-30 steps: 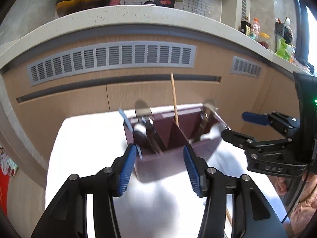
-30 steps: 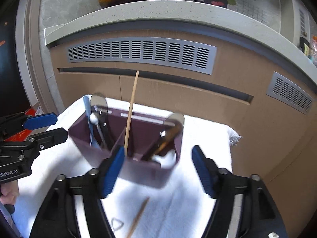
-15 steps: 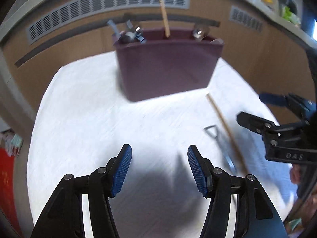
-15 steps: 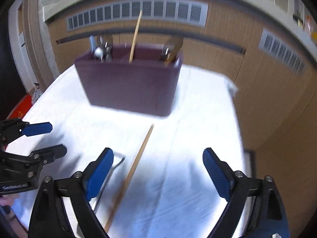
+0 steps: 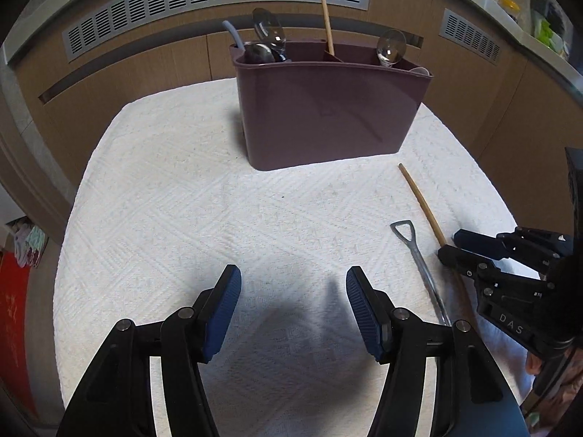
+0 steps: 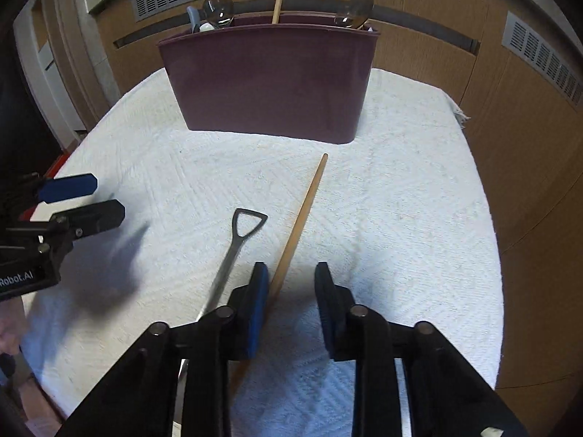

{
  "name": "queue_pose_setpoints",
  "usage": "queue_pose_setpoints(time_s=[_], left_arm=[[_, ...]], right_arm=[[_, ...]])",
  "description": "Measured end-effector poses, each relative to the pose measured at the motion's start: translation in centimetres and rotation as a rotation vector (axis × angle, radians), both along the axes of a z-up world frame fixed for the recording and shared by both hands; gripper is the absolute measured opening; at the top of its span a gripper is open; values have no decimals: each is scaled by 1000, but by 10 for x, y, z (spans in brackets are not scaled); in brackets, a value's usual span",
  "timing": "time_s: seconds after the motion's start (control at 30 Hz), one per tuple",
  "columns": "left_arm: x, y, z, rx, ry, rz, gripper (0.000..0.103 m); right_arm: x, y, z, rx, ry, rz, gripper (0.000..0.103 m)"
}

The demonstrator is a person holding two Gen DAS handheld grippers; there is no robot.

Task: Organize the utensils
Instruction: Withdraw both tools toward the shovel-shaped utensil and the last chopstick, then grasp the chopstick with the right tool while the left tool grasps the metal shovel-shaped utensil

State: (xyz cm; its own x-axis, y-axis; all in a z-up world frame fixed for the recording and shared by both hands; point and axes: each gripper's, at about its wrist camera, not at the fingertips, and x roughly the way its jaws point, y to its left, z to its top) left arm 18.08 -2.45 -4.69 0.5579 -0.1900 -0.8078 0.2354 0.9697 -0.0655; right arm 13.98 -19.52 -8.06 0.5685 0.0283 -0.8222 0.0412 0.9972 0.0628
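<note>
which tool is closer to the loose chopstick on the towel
Right. The right tool sits over the loose chopstick, its left pad beside the stick and the jaws partly closed around it. The left tool hovers over bare towel, off to the chopstick's left.

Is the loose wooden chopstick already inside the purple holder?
Out: the loose wooden chopstick lies flat on the white towel, before the purple plastic holder.

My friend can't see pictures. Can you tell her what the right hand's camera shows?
The right gripper sits open around a wooden chopstick lying on a white towel. A metal shovel-handled utensil lies beside it, and a purple utensil holder stands behind.
</note>
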Motion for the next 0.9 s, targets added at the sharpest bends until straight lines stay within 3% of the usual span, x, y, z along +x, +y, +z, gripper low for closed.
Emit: queue_pose_setpoints(time_s=[0.13, 0.4, 0.6, 0.67, 0.7, 0.73, 0.8, 0.9], left_arm=[[0, -9, 2, 14, -2, -28, 62], [-3, -28, 1, 33, 12, -73, 62], [-5, -52, -8, -96, 139, -208, 61], [-5, -64, -12, -110, 174, -256, 53], [-5, -69, -13, -105, 182, -270, 41], [-4, -74, -14, -98, 190, -286, 37], [-1, -82, -18, -84, 204, -302, 29], [-1, -92, -18, -34, 167, -310, 18]], right_arm=[[-7, -9, -1, -27, -5, -16, 12], [-17, -33, -3, -30, -20, -85, 10], [-25, -40, -2, -54, -45, -121, 12], [-29, -43, 0, -44, -54, -127, 13], [-31, -45, 1, -41, -59, -132, 18], [-33, -47, 3, -42, -66, -140, 22], [-37, -50, 7, -65, -89, -165, 46], [-41, -51, 13, -96, -117, -182, 61]])
